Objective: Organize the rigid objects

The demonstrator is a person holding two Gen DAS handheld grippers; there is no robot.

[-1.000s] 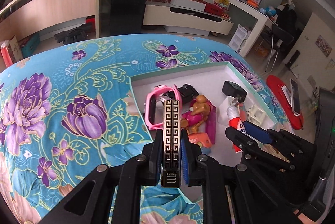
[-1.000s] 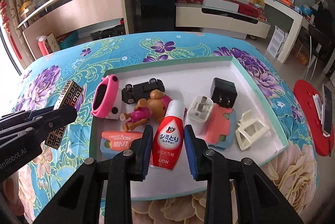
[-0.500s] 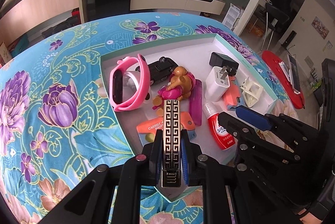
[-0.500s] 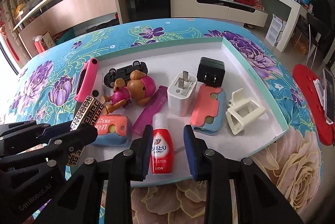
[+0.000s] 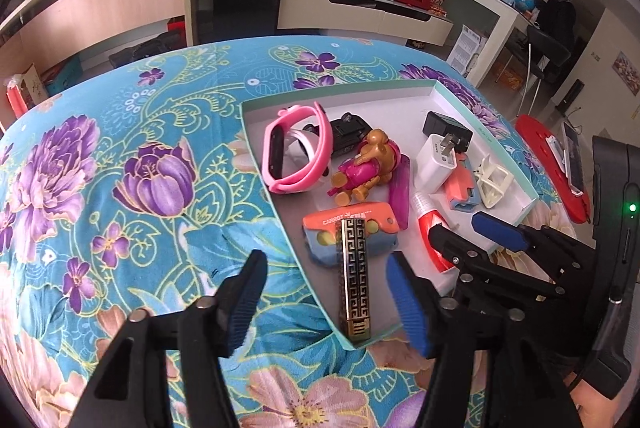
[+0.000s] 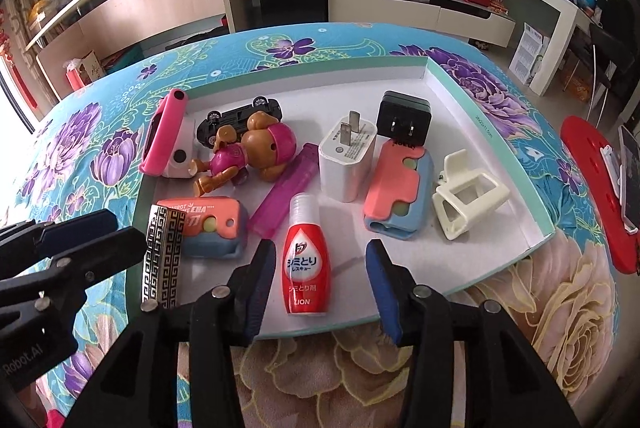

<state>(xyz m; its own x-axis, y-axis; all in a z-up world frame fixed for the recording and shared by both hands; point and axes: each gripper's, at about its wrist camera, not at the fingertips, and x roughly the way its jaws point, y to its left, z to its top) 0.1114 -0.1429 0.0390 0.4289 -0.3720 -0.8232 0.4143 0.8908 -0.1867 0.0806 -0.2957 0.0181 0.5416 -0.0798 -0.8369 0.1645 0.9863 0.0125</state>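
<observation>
On a floral-clothed table in a cluttered living room, both grippers are opening: the left gripper (image 5: 326, 298) has let go the patterned lighter (image 5: 354, 276) and the right gripper (image 6: 320, 286) the red bottle (image 6: 305, 260), both now lying inside the shallow tray (image 6: 496, 132) (two more items filed).

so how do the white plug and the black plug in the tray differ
The white charger is larger and lighter; the black charger is smaller and dark. White stands nearer the red bottle; black sits behind, toward the tray's far corner. Both show two flat prongs.
</observation>
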